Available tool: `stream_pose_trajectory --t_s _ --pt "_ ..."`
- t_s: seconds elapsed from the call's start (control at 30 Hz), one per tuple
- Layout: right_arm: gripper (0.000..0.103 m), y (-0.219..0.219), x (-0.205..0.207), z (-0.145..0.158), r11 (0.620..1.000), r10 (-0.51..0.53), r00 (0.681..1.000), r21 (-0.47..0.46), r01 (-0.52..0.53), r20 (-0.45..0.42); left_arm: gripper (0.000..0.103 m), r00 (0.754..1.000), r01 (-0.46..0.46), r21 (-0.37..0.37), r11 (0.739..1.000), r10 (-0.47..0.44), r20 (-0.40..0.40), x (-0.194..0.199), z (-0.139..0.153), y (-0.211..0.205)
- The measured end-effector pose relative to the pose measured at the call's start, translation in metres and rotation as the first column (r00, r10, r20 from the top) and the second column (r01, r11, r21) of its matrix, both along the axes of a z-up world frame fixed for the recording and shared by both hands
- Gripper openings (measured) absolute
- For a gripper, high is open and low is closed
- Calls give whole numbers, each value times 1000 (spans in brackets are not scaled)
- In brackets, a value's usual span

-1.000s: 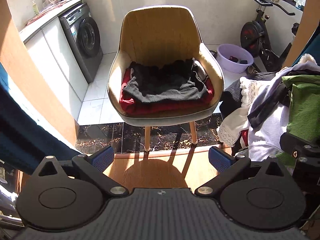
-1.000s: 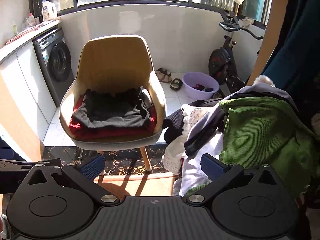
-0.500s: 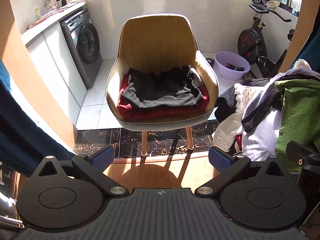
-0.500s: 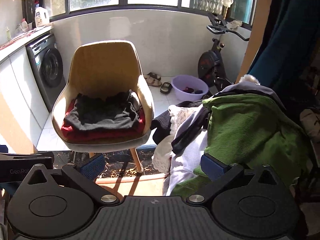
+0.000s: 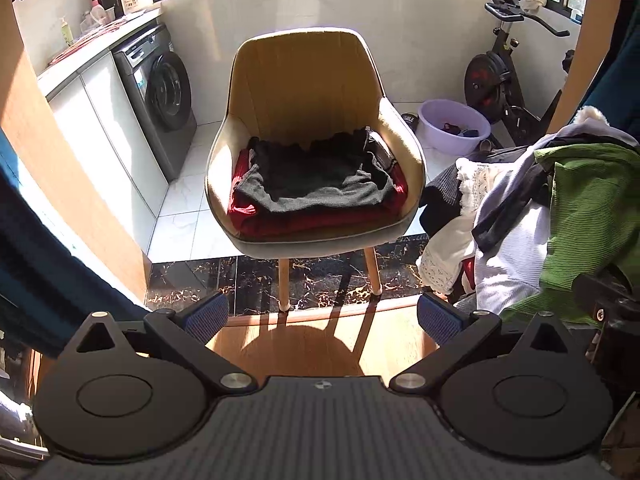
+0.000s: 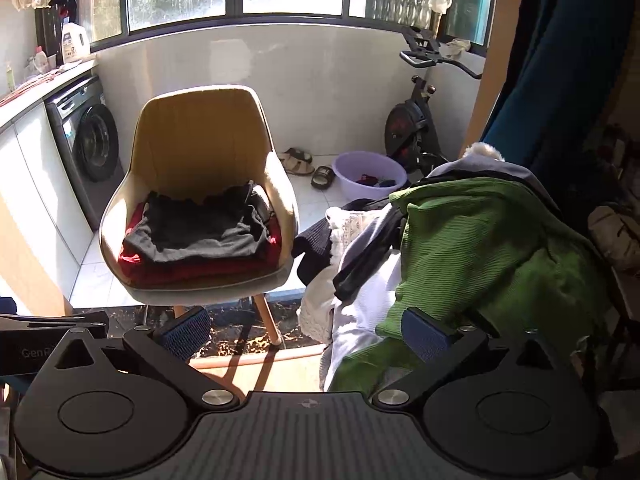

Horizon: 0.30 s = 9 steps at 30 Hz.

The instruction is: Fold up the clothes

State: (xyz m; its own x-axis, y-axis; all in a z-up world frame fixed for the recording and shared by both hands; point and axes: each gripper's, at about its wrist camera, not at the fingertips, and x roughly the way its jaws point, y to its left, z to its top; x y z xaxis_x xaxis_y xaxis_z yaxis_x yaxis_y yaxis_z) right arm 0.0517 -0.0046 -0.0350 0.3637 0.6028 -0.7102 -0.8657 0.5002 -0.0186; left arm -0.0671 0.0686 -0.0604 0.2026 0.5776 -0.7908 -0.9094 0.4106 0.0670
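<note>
**Two garments stacked, a heap still waiting**

Sitting on the seat of the tan upholstered armchair with wooden legs (image 5: 308,92) were what looked like two finished pieces: a dark grey knit garment (image 5: 320,184) lying flat on a folded deep red garment (image 5: 312,220). That much of the job appeared done.

Far more was left. Just to the right of the chair rose a loose heap of unfolded clothes: a green ribbed top (image 6: 480,248) draped over the crown, a white ribbed garment (image 6: 360,320) hanging below it, a cream lace-edged piece (image 5: 452,240) and some dark items tangled between them. None of these showed a crease or a fold, so the task seemed to be at an early stage.

The left tool (image 5: 322,316) was spread wide and held nothing, aimed at the chair from above the wooden floor (image 5: 312,344). The right tool (image 6: 306,330) was likewise spread and empty, its right blue pad close against the green top without pinching it.

Beyond stood a grey washing machine (image 5: 160,92), a lilac plastic basin (image 5: 452,124) and a black exercise bike (image 5: 496,76).
</note>
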Motion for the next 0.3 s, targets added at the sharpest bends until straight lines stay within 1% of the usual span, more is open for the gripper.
stream_pose_trajectory --t_s 0.3 --pt "102 -8 -2 -5 1000 -3 1000 -11 2 -19 103 1000 18 -2 1000 -18 5 3 -2 -5"
